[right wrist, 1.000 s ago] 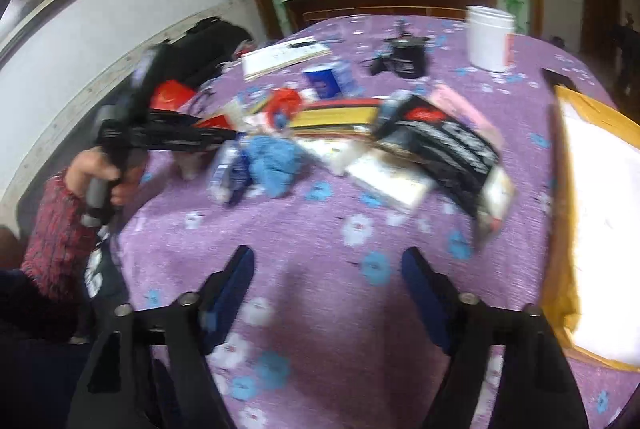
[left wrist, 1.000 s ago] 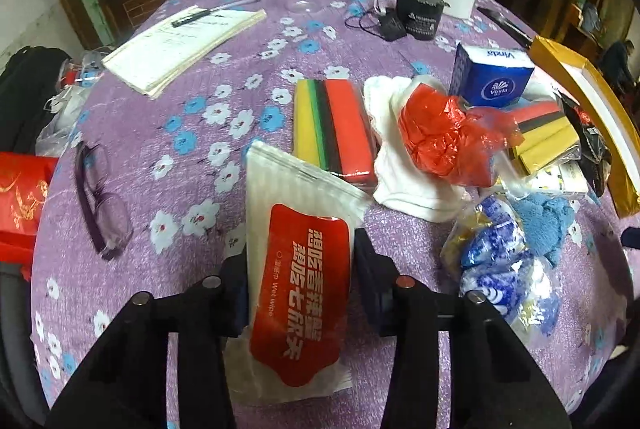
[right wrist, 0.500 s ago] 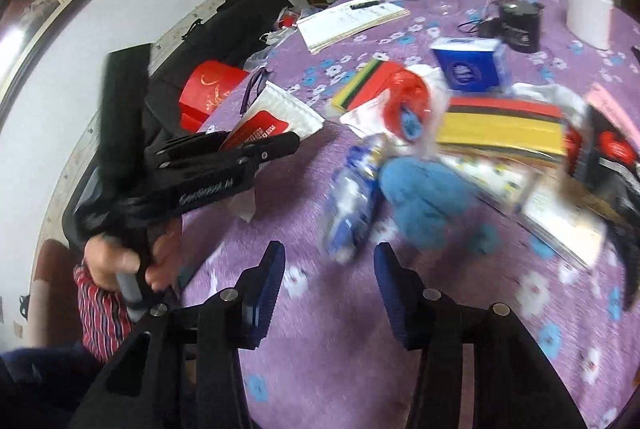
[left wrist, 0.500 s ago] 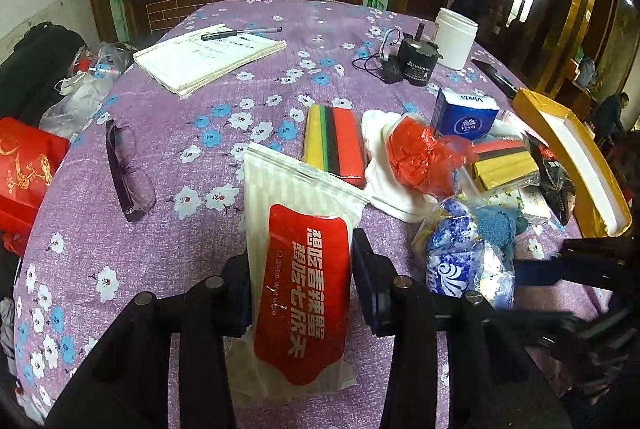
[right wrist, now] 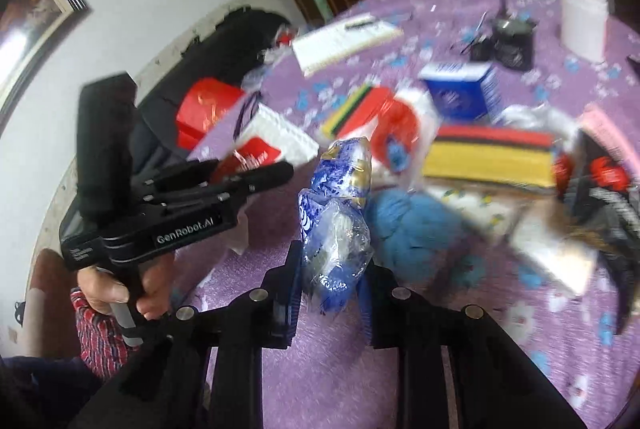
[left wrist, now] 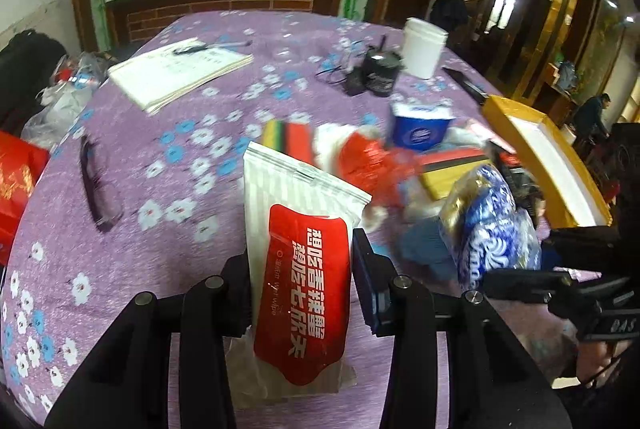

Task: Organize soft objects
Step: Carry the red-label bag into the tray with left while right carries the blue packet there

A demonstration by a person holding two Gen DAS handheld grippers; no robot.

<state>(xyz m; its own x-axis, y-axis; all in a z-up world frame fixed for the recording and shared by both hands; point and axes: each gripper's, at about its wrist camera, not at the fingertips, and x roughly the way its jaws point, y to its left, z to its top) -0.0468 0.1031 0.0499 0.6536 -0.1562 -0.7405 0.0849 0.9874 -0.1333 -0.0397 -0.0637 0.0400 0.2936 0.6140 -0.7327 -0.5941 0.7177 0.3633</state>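
In the left wrist view, the left gripper (left wrist: 302, 279) has its fingers clamped on a red-and-white wet wipe pack (left wrist: 304, 269), held above the purple flowered table (left wrist: 152, 165). In the right wrist view, the right gripper (right wrist: 330, 293) pinches a blue-and-white plastic-wrapped bundle (right wrist: 338, 225), lifted beside a blue cloth (right wrist: 412, 225) lying on the table.

Both my wrist cameras look forward, close above the purple table (left wrist: 168, 261) — left faces straight across, right angles leftward; both share the blue-white packet (right wrist: 340, 221) and cluttered centre.
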